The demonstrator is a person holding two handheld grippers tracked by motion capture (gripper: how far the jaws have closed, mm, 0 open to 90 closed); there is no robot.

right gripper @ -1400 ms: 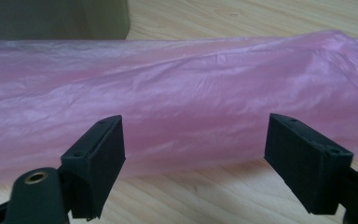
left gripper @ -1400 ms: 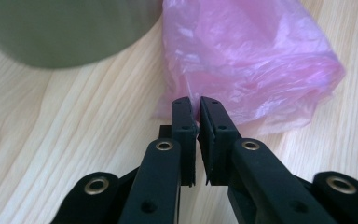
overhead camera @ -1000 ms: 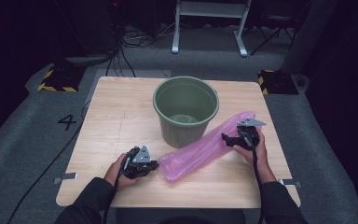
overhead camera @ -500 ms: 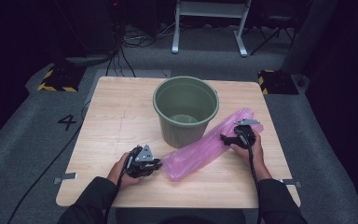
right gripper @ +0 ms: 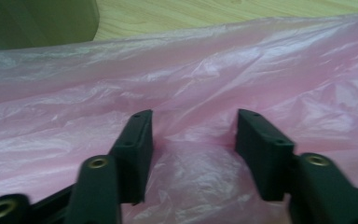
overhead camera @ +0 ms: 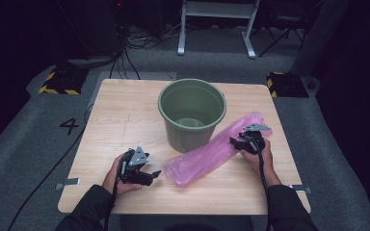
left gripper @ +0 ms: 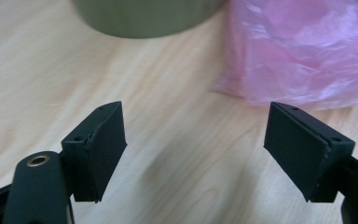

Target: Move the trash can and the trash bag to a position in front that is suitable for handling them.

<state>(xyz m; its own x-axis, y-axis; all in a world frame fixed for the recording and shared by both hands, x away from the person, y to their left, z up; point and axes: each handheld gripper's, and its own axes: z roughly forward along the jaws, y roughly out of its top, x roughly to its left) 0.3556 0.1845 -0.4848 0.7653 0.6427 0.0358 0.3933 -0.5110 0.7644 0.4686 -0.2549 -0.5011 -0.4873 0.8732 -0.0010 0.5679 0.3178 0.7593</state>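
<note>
A long pink plastic bag (overhead camera: pixel 207 156) lies slanted across the wooden table (overhead camera: pixel 125 110), leaning against a green bucket (overhead camera: pixel 191 113). My left gripper (overhead camera: pixel 154 176) rests on the table just left of the bag's near end. Its jaws have just been opening and now stand wide (left gripper: pixel 193 126) with bare wood between them; the bag (left gripper: pixel 307 51) lies beyond the right jaw. My right gripper (overhead camera: pixel 233 142) sits on the bag's far end. Its jaws have just been closing (right gripper: pixel 193 119) and a bulge of pink film (right gripper: pixel 191 74) is gathered between the pads.
The bucket (left gripper: pixel 144 16) stands upright mid-table and looks empty; its wall (right gripper: pixel 37 21) is close to both grippers. Bare wood lies left of the bucket. A metal stand and cables occupy the dark floor behind the table.
The left gripper's jaws have spread apart and it has drawn slightly left, away from the bag's near end. The right gripper's jaws have narrowed onto the bag's far end.
</note>
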